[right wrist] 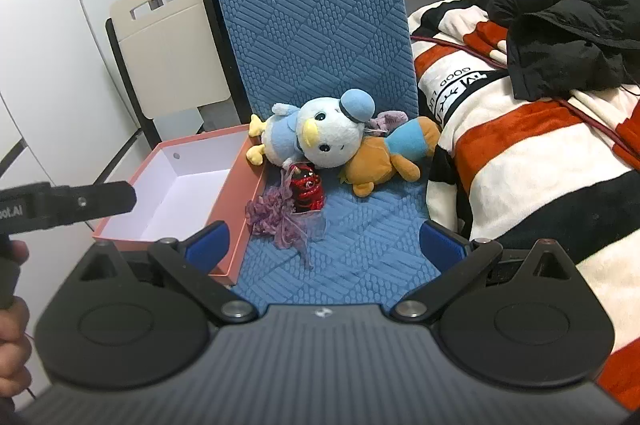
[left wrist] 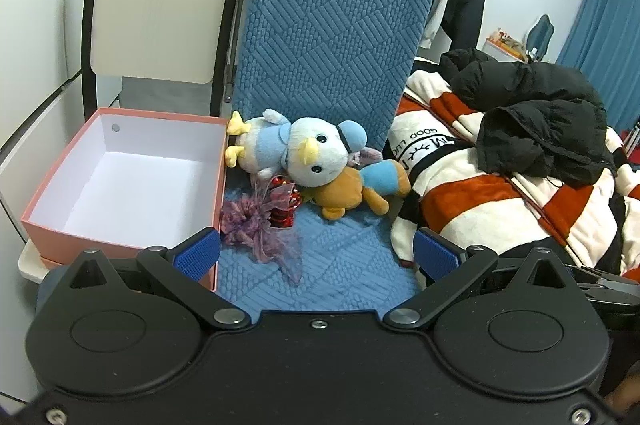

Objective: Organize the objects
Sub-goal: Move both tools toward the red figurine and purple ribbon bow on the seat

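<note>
Blue chair [left wrist: 332, 37]: holds the toys | pink box [left wrist: 120, 181]: empty, at 9 o'clock of the toys, touching the bird's feet | bird plush [left wrist: 296, 149]: I judge it first, gripped mid-body | orange plush [left wrist: 348, 191]: beneath its head | red ornament [left wrist: 284, 203]: fragile, last | left gripper [left wrist: 316, 257], right gripper [right wrist: 326, 245]: both agape, holding nothing.

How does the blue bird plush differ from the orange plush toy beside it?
The blue bird plush is pale blue and white with a yellow beak and its face shows; the orange plush toy is orange with a blue part and shows no face. The bird lies partly on top; the orange toy lies under it. Both are soft toys on the blue cushion.
</note>
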{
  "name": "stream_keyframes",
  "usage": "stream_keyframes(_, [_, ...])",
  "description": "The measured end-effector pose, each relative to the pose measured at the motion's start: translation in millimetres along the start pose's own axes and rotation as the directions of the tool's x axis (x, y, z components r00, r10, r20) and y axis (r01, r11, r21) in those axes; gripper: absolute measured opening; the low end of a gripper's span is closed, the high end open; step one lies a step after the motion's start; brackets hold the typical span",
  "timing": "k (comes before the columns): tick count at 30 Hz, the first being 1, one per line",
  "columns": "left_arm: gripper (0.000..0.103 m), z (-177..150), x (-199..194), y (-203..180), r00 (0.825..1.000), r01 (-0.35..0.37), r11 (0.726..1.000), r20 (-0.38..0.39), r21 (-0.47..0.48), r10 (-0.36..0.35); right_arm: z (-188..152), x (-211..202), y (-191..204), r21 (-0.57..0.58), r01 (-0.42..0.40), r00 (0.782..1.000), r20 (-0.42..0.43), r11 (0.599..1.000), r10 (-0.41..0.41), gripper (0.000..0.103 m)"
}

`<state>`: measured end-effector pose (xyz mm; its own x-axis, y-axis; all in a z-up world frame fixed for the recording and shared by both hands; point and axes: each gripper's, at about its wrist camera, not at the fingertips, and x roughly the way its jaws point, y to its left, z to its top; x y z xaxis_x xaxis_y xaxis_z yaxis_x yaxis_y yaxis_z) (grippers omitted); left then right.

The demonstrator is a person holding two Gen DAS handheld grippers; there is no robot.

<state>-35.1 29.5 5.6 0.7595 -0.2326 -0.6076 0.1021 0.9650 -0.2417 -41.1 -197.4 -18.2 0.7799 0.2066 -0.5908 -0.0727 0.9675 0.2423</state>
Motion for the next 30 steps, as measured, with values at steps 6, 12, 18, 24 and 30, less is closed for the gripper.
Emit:
stream_keyframes(6, [0.103, -3.9, -6.5, 2.1, 1.000, 0.001, 1.000, 0.004, 0.004, -0.001, -2.7, -3.3, 4.1, 0.011, -0.001, 1.000, 0.001, 1.000, 0.001, 0.103])
stream_keyframes(12, [0.103, -9.7, -6.3, -0.6, 1.000, 0.007, 1.000, 0.005, 0.010, -0.007, -4.5, -6.7, 5.0, 0.013, -0.033, 0.999, 0.020, 0.999, 0.033, 0.103])
stream_keyframes(18, [0.103, -17.7, 2.6, -2.1, 1.000, 0.017, 1.000, -0.010, 0.017, -0.017, -10.8, 0.4, 0.4, 0.022, -0.047, 0.999, 0.023, 0.999, 0.046, 0.103])
stream_keyframes(24, [0.103, -28.5, 21.5, -5.4, 1.000, 0.009, 0.999, -0.019, 0.045, -0.008, -19.0, 15.6, -7.0, 0.039, -0.048, 0.998, 0.034, 0.998, 0.047, 0.103])
stream_keyframes(30, [0.103, -45.0, 48.0, -8.2, 1.000, 0.015, 0.997, -0.013, 0.076, -0.014, -35.4, 28.1, -18.2, 0.011, -0.060, 0.993, 0.099, 0.998, 0.059, 0.103])
